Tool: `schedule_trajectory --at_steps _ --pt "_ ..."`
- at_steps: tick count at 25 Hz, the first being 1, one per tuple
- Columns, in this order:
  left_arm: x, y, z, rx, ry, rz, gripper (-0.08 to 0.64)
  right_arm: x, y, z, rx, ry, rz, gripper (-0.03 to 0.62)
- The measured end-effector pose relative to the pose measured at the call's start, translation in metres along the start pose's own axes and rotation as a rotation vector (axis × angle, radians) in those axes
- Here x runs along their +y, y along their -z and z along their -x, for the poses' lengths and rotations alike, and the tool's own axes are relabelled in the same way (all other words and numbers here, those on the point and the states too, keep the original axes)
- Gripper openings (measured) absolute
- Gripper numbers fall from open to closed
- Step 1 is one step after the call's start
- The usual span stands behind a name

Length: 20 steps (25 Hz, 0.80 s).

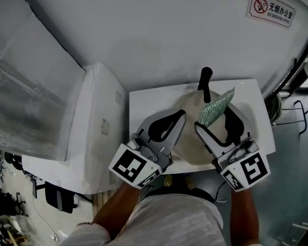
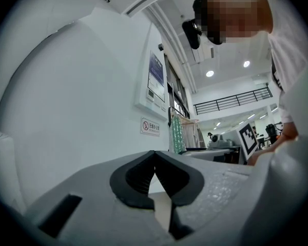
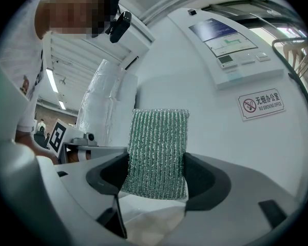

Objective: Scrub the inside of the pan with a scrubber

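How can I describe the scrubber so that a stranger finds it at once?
Find the white table against the white wall, where a pale pan with a black handle sits. Over the pan, the right tool grips a flat scrubber; it alone is green and glittery.

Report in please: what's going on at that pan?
Left tool shut, nothing seen in it. Right tool shut on scrubber, over the pan. Nothing in the way.
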State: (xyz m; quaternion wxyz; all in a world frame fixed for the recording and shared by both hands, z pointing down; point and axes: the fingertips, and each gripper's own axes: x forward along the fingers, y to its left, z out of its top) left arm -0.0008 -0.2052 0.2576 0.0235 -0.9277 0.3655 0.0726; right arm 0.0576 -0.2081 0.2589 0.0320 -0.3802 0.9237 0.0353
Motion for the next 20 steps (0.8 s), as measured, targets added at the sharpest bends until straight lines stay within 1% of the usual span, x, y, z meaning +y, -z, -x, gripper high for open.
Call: schedule_trajectory --at_steps 20 --pt "-0.0002 0.0033 0.0002 0.005 -0.019 0.007 0.015 -0.0026 0.0048 0.0021 0.009 -0.011 -0.018 0.339"
